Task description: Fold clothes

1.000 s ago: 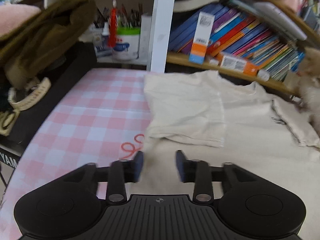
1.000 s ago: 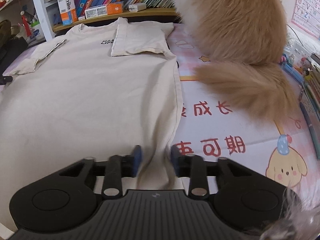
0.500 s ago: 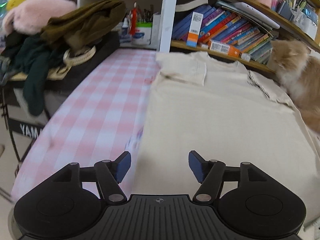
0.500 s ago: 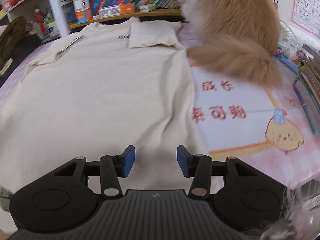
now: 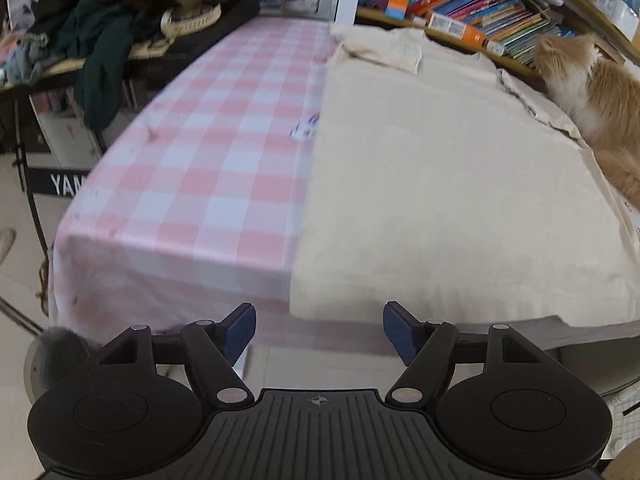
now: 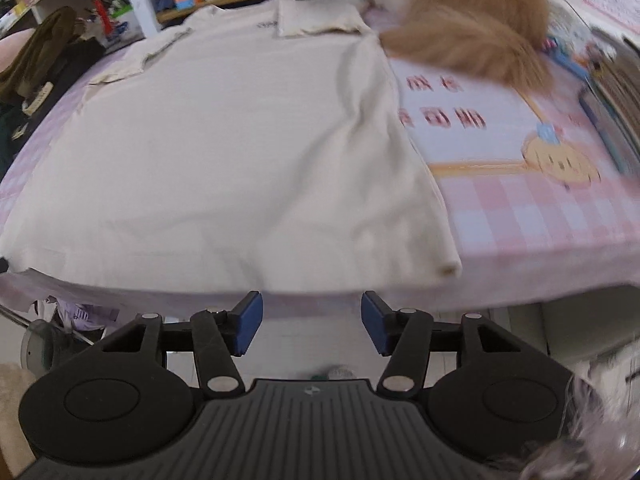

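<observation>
A cream T-shirt [image 5: 440,184] lies flat on the pink checked tablecloth [image 5: 208,152], both sleeves folded in over the body. Its hem reaches the table's near edge. My left gripper [image 5: 319,334] hangs open just off that edge, in front of the hem's left corner, with nothing between its blue pads. In the right wrist view the same T-shirt [image 6: 224,152] fills the table, and my right gripper [image 6: 311,324] is open below the edge, near the hem's right corner. Neither gripper touches the cloth.
An orange cat [image 6: 460,16] sits at the far right against the shirt's sleeve, also the cat [image 5: 596,92] in the left view. Bookshelf [image 5: 460,4] runs along the back. A heap of dark clothes [image 5: 104,28] lies at the left on a black stand.
Both grippers have pulled back from over the shirt to beyond the table's near edge, and their jaws have opened wider. The shirt lies still.
</observation>
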The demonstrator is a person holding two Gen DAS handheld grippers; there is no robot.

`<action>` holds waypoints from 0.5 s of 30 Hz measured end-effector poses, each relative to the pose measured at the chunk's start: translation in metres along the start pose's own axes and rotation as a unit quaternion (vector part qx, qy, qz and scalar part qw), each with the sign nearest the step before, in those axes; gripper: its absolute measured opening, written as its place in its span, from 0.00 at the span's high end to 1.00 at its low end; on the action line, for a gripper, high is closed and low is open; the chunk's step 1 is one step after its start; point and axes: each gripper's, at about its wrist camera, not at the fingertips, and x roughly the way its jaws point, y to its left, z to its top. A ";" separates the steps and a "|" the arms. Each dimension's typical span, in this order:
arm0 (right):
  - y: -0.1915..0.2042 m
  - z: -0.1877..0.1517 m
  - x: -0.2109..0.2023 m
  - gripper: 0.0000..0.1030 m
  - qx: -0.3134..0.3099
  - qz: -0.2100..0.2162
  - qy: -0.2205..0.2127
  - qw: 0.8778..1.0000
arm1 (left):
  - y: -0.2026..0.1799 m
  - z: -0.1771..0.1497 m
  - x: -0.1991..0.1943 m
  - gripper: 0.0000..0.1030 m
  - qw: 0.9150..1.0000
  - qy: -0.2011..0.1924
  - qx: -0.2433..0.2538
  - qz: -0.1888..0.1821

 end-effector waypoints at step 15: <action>-0.078 -0.004 0.000 0.49 0.247 0.039 0.025 0.968 | 0.046 0.002 0.015 0.31 0.966 0.021 -0.221 -0.135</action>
